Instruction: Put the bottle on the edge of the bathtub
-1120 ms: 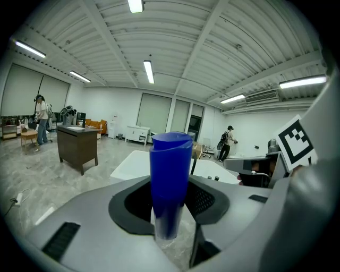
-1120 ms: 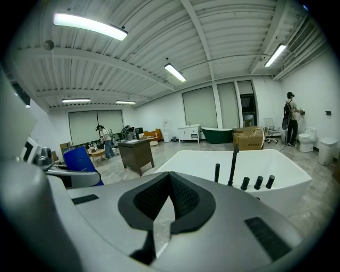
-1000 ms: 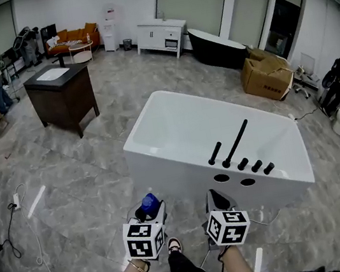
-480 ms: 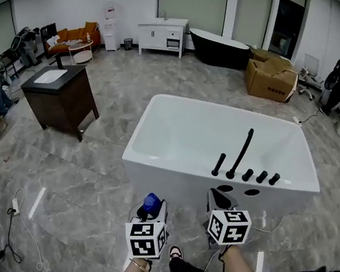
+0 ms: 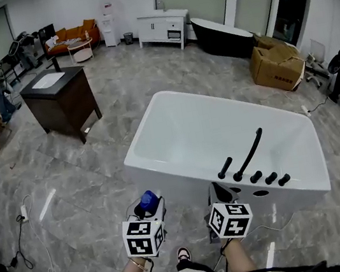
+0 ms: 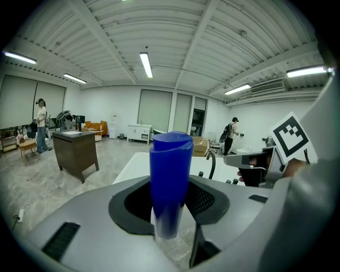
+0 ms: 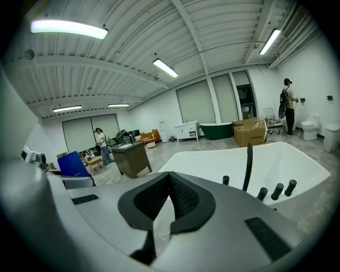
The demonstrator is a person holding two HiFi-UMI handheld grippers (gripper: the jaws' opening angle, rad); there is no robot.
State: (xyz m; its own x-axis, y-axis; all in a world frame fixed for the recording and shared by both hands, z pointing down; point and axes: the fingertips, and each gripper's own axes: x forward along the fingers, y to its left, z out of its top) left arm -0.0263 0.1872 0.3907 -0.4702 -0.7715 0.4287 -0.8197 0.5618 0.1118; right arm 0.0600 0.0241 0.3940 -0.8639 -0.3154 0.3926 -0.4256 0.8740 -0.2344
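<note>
Left gripper [image 6: 171, 212] clamped on the bottle [image 6: 170, 175]: upright, blue cap up, body between the pads, held in the air short of the tub. Right gripper [image 7: 170, 178] has its jaws together with nothing in them, just right of the left one. Ahead is the white tub [image 5: 177, 186], near wall facing both grippers, near-left corner just ahead of the bottle. Black spout [image 5: 248, 151] and knobs [image 5: 270, 178] take up the rim's right end, before the right gripper. Beyond: dark cabinet [image 5: 61, 100] left, box [image 5: 276, 61] right, black tub [image 5: 224, 34] far back.
</note>
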